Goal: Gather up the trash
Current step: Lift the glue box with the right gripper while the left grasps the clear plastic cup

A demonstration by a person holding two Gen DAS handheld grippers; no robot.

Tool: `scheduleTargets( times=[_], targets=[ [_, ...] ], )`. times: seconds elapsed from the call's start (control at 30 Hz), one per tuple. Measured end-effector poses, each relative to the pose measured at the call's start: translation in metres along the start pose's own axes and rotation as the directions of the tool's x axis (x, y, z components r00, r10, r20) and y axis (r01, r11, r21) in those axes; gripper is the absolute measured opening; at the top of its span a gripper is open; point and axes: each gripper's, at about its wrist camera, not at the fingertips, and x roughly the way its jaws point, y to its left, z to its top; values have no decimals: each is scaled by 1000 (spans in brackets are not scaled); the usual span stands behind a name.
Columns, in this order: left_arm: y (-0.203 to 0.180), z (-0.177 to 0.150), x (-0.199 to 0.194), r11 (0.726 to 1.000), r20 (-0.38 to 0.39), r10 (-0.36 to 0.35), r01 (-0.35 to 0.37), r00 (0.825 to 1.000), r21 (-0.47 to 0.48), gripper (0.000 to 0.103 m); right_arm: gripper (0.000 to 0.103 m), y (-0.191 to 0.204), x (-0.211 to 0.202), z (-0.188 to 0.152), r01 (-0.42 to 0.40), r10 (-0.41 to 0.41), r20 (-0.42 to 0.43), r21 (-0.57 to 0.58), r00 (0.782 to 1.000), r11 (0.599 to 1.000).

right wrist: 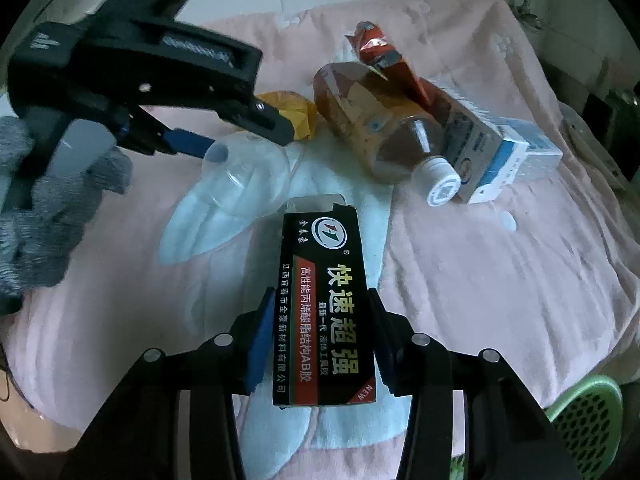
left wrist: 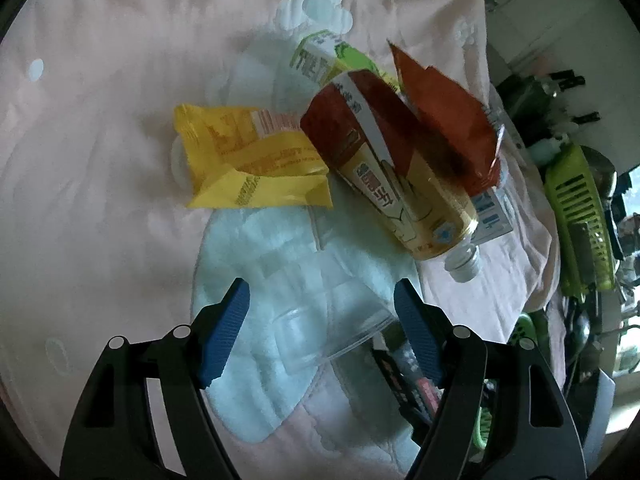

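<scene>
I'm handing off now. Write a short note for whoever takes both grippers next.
Right gripper: around the black box, pads at its sides.
Left gripper: open around the clear cup, not gripping yet.
Still on the pink blanket: yellow wrapper, bottle, red wrapper, green carton, blue-and-white box.
Nothing visibly binned; the rest is left.

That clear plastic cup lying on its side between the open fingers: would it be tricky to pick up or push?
Probably. The clear thin-walled plastic cup looks light and flimsy, so a firm squeeze might buckle it. Lying on its side, it could roll if nudged, though the soft pink-and-blue quilted blanket may slow it. Its smooth wall might slip against the left fingers.
</scene>
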Motion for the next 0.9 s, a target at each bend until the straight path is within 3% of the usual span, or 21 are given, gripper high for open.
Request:
scheduleTargets(
  times=[0.5,0.9],
  targets=[
    [-2,-5,15,999,-19,-25,24,1000,-31,68,43,-12,-29,-17,17,-19,32,55,999,998],
    [-18,-27,-21,995,48,-87,84,995,52,67,43,-30,-55,-37,42,-53,66,148,996,988]
  ],
)
